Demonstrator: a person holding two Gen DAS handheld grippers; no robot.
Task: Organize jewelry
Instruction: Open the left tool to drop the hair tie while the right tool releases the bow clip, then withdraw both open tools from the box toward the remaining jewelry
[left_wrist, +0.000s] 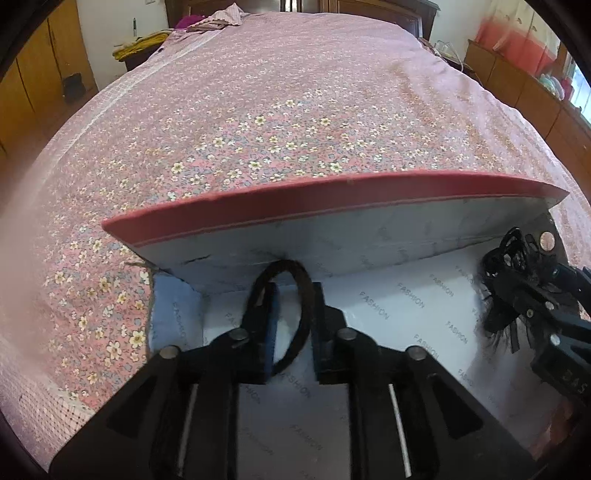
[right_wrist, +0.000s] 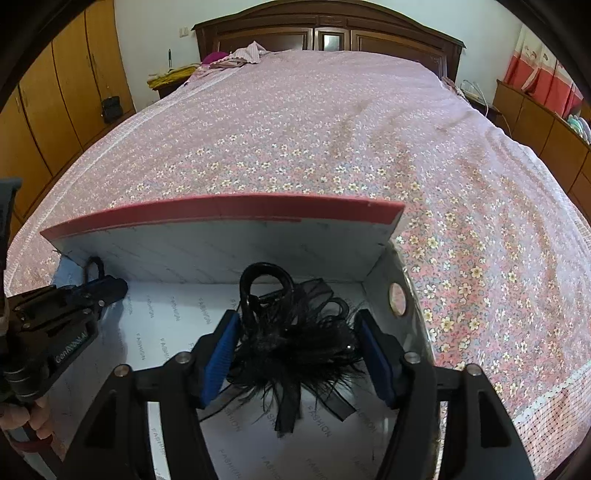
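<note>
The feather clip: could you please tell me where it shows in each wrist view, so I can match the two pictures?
Left wrist view: the feather clip is at the far right edge, inside the box, held by the right gripper.
Right wrist view: the clip sits low in the centre, between the blue pads.
Shared landmark: the box's red rim, behind the clip in both views.

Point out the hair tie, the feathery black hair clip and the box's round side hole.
hair tie (left_wrist: 295, 271): left wrist view, top of its loop.
feathery black hair clip (right_wrist: 295, 347): right wrist view, feather cluster.
round side hole (right_wrist: 398, 299): right wrist view, hole centre.
</note>
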